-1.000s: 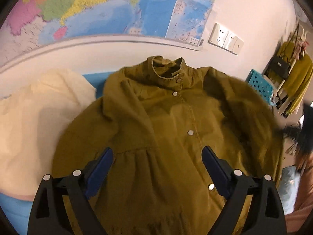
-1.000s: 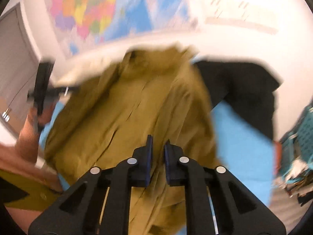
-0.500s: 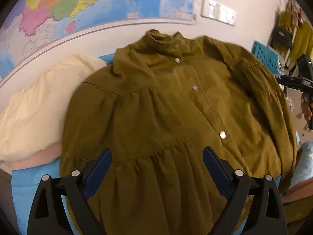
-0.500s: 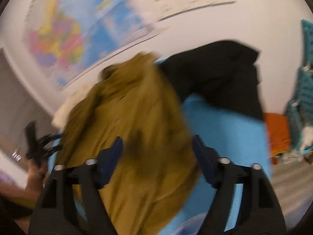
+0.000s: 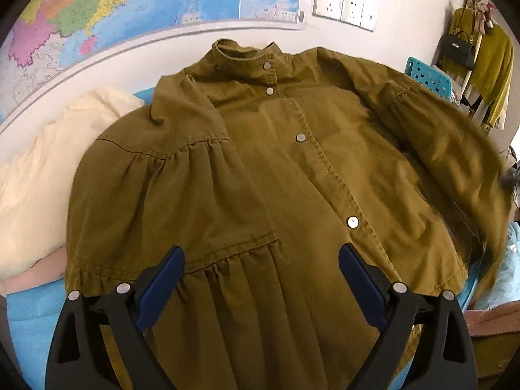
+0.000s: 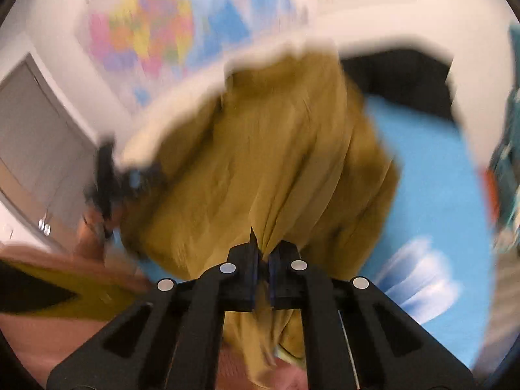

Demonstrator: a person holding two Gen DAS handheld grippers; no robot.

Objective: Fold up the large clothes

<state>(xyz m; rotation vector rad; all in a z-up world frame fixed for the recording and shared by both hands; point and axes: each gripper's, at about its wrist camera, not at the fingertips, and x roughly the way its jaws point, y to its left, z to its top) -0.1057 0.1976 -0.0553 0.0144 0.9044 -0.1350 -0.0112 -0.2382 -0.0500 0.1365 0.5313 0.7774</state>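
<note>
Right gripper [image 6: 264, 255] clamped on olive coat [image 5: 276, 178] edge; left gripper [image 5: 260, 279] open above. Carry fold across evenly, keeping fabric taut.

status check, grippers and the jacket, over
Left gripper open above olive jacket. Right gripper just closed on a bunch of its fabric. Cream bedding beside jacket, not blocking.

Wall map [image 5: 136, 3] top left, outlets [image 5: 346, 7] to its right. Cream bedding [image 5: 35, 175] left on blue sheet [image 5: 29, 312], pink cloth [image 5: 35, 274] under its edge. Teal crate [image 5: 429, 76] far right, by a rack with black bag [image 5: 456, 52] and yellow-green top [image 5: 494, 61]. Right wrist view, blurred: black garment [image 6: 399, 81] on the sheet, grey door [image 6: 35, 143] left.
</note>
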